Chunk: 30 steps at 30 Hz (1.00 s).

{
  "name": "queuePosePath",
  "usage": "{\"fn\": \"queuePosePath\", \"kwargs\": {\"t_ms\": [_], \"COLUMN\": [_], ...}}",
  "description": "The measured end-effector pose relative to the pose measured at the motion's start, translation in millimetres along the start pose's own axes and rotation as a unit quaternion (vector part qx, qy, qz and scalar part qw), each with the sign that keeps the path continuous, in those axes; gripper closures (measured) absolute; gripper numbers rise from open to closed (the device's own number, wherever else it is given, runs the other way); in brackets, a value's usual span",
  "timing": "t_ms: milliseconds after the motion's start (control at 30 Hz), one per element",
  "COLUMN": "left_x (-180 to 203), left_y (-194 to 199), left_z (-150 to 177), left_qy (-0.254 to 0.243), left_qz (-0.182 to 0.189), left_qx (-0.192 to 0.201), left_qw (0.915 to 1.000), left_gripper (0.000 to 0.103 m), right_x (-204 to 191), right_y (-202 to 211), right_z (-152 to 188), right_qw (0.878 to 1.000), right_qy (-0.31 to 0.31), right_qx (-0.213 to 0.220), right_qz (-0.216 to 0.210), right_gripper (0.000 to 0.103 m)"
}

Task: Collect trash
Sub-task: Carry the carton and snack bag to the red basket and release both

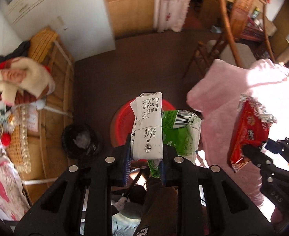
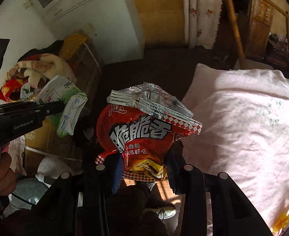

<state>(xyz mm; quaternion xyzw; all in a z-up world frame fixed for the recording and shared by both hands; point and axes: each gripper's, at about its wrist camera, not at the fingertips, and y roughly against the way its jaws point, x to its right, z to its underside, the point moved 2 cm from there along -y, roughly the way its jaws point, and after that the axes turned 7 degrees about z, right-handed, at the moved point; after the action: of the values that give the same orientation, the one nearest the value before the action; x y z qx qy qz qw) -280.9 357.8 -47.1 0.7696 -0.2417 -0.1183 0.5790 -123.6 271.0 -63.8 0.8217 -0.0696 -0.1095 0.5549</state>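
My left gripper [image 1: 144, 158] is shut on a flattened green and white drink carton [image 1: 150, 125], which sticks up between the blue pads and hangs high over the floor. In the right wrist view the same carton [image 2: 66, 102] juts from the left gripper [image 2: 53, 106] at the left edge. My right gripper [image 2: 142, 169] is shut on the lower end of a torn red snack bag [image 2: 142, 135] with a silver inside. That snack bag [image 1: 248, 131] also shows at the right of the left wrist view, pinched by the right gripper [image 1: 250, 152]. A black lined trash bin [image 1: 79, 139] stands on the floor below and to the left.
A red basin [image 1: 121, 118] sits on the dark floor right under the carton. Pink bedding [image 2: 242, 127] fills the right side. Cardboard boxes [image 1: 52, 106] with a folded blanket [image 1: 16, 78] line the left. A bamboo chair [image 1: 209, 55] and a curtain [image 1: 172, 4] stand farther back. A person's shoe [image 2: 164, 212] is below.
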Motion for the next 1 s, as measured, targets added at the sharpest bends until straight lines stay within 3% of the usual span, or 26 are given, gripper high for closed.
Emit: {"fn": "queuePosePath", "kwargs": {"t_ms": [300, 600, 800, 1000], "left_x": [-42.3, -67.1, -67.3, -57.7], "left_y": [-0.6, -6.2, -19.2, -51.3], "left_z": [7.9, 7.2, -1.5, -11.8], "left_qy": [0.065, 0.084, 0.074, 0.046], "left_qz": [-0.015, -0.015, -0.011, -0.002], "left_qx": [-0.003, -0.008, -0.015, -0.037], "left_qw": [0.9978, 0.9963, 0.9971, 0.9983], "left_gripper": [0.078, 0.078, 0.078, 0.078], "right_x": [-50.5, -70.3, -56.2, -32.9], "right_y": [-57.4, -130.1, -123.5, -99.5], "right_z": [-18.5, -26.2, -22.4, -19.6], "right_qw": [0.997, 0.992, 0.993, 0.996], "right_qy": [0.07, 0.099, 0.085, 0.056], "right_qx": [-0.042, -0.082, -0.08, -0.074], "right_qz": [-0.011, -0.006, 0.002, 0.018], "right_gripper": [0.065, 0.05, 0.041, 0.041]}}
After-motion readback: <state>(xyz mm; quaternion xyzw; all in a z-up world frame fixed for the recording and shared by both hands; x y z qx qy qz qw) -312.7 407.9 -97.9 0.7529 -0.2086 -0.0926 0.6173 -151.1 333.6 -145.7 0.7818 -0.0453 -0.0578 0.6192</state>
